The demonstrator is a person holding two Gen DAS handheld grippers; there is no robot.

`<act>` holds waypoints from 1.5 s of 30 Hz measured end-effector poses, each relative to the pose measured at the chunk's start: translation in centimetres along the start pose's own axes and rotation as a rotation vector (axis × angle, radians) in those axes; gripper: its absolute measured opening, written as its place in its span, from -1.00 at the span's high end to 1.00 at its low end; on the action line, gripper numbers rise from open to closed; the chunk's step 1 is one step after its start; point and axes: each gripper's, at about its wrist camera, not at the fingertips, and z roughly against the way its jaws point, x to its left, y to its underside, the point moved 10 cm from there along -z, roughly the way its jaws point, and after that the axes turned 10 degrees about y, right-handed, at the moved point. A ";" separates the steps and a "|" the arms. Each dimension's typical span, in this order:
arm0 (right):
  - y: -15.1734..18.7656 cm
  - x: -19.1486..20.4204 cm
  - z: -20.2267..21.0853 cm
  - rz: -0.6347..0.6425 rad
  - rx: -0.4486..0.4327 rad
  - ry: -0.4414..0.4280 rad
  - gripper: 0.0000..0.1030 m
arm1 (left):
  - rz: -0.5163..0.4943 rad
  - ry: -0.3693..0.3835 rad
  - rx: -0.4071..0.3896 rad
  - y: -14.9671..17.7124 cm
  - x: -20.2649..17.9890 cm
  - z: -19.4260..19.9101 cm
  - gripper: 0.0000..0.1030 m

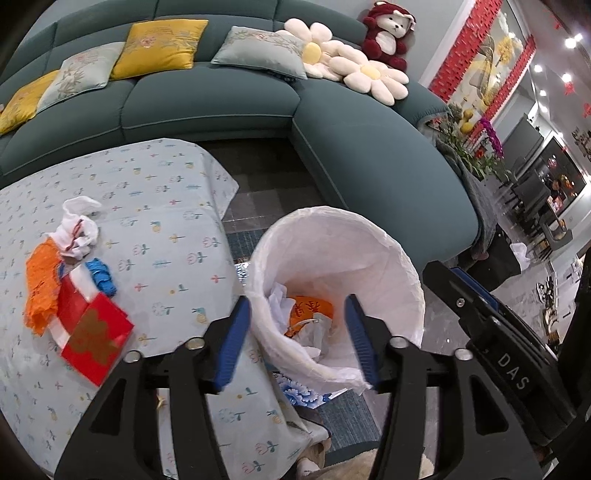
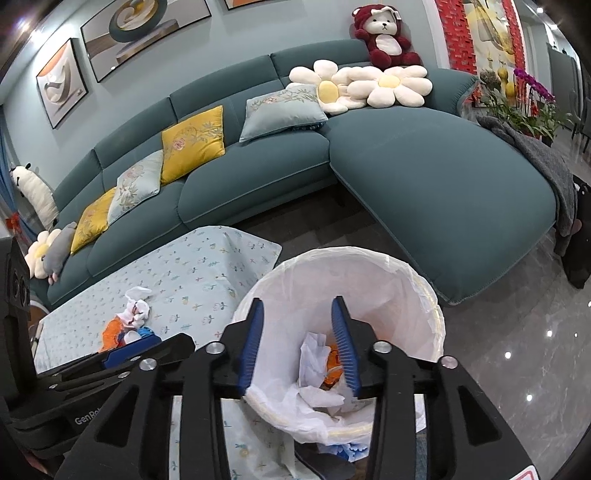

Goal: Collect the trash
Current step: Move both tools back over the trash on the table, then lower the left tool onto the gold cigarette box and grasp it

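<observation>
A teal corner sofa (image 2: 295, 155) with cushions (image 2: 194, 142) stands under framed pictures (image 2: 62, 86); grey glossy floor (image 2: 517, 350) reflects ceiling lights.

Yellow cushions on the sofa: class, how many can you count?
2. One yellow cushion leans on the sofa backrest mid-seat; the other yellow cushion sits further left, near the sofa's end. More could be hidden behind the pale cushions.

One trash bin (image 1: 388, 258), white liner. One table (image 1: 166, 192), floral cloth. Trash pieces left on table, near left: one white crumpled wad (image 1: 79, 229), one orange piece (image 1: 40, 288), one blue piece (image 1: 101, 277), one red packet (image 1: 94, 332). One sofa (image 1: 229, 99), far. Yellow cushions: two (image 2: 194, 142). Pale blue cushions: two (image 2: 282, 110). Big flower cushions: two (image 2: 391, 86), far right. One red-and-white plush bear (image 2: 384, 35). Framed pictures on wall: three, one cropped (image 2: 61, 86).
</observation>
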 end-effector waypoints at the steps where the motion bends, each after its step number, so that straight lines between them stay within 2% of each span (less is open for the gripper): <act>1: 0.1 0.2 0.1 0.001 0.001 -0.003 0.23 | 0.004 -0.005 -0.011 0.0 0.3 0.4 -0.15; 12: 1.6 4.3 2.4 0.066 -0.005 -0.031 0.06 | 0.067 -0.045 -0.055 1.2 4.3 4.6 -0.17; 16: 2.2 5.6 3.4 0.083 -0.010 -0.039 -0.06 | 0.075 -0.068 -0.070 1.9 5.7 6.2 -0.25; 19: 2.7 6.4 3.9 0.098 -0.009 -0.047 -0.10 | 0.084 -0.089 -0.087 2.6 6.8 7.5 -0.39; 22: 3.4 7.3 4.3 0.112 -0.005 -0.054 -0.14 | 0.090 -0.107 -0.093 3.4 7.9 8.5 -0.42; 34: 7.4 10.2 4.6 0.154 0.046 -0.082 -0.14 | 0.063 -0.169 -0.046 8.4 12.4 10.3 -0.45; 38: 8.3 10.9 4.2 0.165 0.061 -0.084 -0.14 | 0.053 -0.187 -0.027 9.7 13.4 10.0 -0.56; 45: 9.2 11.3 3.2 0.170 0.086 -0.078 -0.14 | 0.001 -0.215 0.017 11.6 14.7 8.3 -0.62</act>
